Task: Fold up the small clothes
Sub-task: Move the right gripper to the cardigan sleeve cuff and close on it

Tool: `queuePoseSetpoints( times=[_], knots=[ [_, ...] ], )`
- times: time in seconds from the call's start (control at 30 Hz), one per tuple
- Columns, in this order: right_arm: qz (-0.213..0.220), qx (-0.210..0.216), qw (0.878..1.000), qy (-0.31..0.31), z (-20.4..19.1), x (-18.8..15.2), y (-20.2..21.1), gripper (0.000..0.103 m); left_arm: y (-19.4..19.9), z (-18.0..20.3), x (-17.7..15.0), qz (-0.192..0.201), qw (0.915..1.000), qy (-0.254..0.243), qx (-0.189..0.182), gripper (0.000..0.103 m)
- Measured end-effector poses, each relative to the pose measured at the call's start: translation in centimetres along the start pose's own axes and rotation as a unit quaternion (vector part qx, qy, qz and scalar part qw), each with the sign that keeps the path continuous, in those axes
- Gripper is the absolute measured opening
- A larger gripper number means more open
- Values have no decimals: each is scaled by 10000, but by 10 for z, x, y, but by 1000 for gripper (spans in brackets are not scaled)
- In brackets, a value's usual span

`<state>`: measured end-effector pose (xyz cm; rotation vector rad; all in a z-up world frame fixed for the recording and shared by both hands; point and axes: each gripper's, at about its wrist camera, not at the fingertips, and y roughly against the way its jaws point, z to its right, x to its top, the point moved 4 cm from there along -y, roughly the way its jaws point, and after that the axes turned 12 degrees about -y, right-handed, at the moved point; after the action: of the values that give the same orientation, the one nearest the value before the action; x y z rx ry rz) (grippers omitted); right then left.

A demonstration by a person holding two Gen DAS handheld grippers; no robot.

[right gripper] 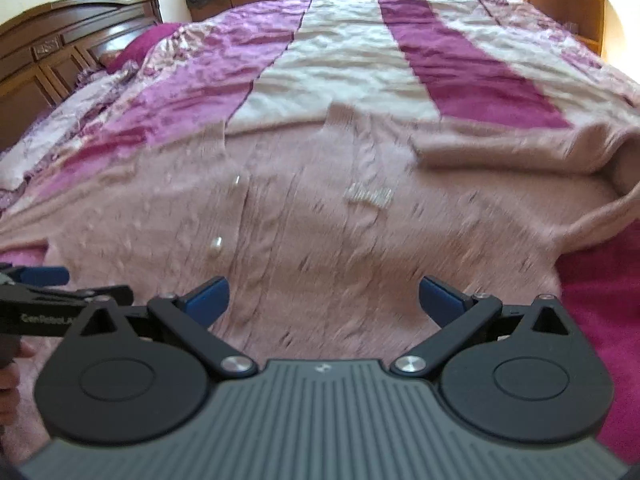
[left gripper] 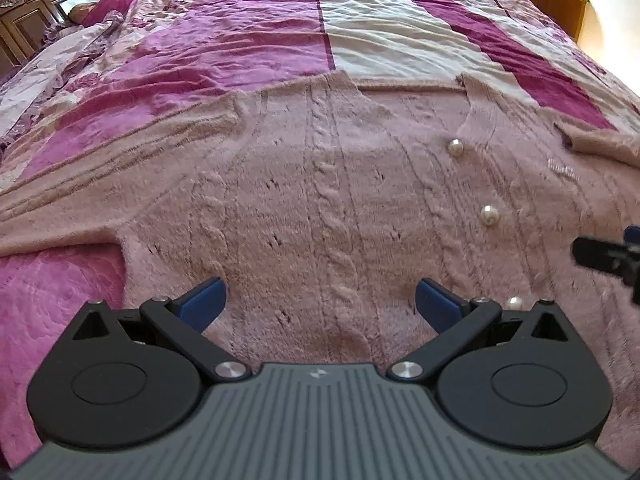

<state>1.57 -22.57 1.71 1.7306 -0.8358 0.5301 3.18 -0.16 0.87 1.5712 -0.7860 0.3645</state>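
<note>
A dusty-pink cable-knit cardigan (left gripper: 320,184) with pearl buttons (left gripper: 489,213) lies spread flat on the bed, its neckline at the far side. My left gripper (left gripper: 320,300) hovers over its lower left half, open, nothing between the blue pads. The right gripper (left gripper: 600,254) shows at the right edge of the left wrist view. In the right wrist view the cardigan (right gripper: 320,220) is blurred; its right sleeve (right gripper: 520,148) is folded in across the chest. My right gripper (right gripper: 324,300) is open above the hem, and the left gripper (right gripper: 44,276) shows at the left edge.
A quilted bedspread (left gripper: 360,32) in magenta, pink and cream stripes covers the bed. A dark wooden headboard (right gripper: 60,44) and a magenta pillow (right gripper: 148,44) lie far left. Wooden cabinets (right gripper: 560,4) run along the far side. A hand (right gripper: 10,364) holds the left gripper.
</note>
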Motion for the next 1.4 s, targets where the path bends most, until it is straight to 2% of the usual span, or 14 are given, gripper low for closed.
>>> queuePoseSetpoints(
  times=[0.3,0.5,0.67,0.73,0.8,0.87,0.97,1.03,1.1,1.17,1.27,1.4],
  knots=[
    [372,-206,9978,518,30,63,-3,103,5,-11,21,-73,9997,59,217,103],
    [345,-577,9961,576,61,90,-32,103,-2,-19,21,-230,9989,117,383,103],
    [244,-578,9961,626,74,100,-52,103,-7,-27,20,-317,9982,127,495,103],
    [148,-596,9957,697,77,99,-60,96,-8,-29,21,-337,9980,134,518,103],
    [60,-671,9944,812,80,98,-67,85,-8,-30,22,-348,9978,122,543,103],
    [-2,-787,9930,878,83,97,-74,77,-8,-32,23,-358,9977,112,562,103],
    [11,-775,9927,920,85,96,-77,69,-9,-35,24,-374,9976,110,576,103],
    [24,-761,9921,998,84,97,-77,56,-10,-36,24,-382,9975,99,589,103],
    [6,-784,9911,1074,83,98,-77,35,-10,-37,24,-384,9973,92,613,103],
    [14,-830,9908,1073,82,103,-76,25,-9,-39,24,-369,9973,108,619,103],
    [112,-747,9929,915,80,112,-67,19,-6,-42,24,-319,9975,127,612,103],
    [309,-476,9962,655,69,126,-46,19,0,-47,24,-256,9972,126,684,103]
  ],
)
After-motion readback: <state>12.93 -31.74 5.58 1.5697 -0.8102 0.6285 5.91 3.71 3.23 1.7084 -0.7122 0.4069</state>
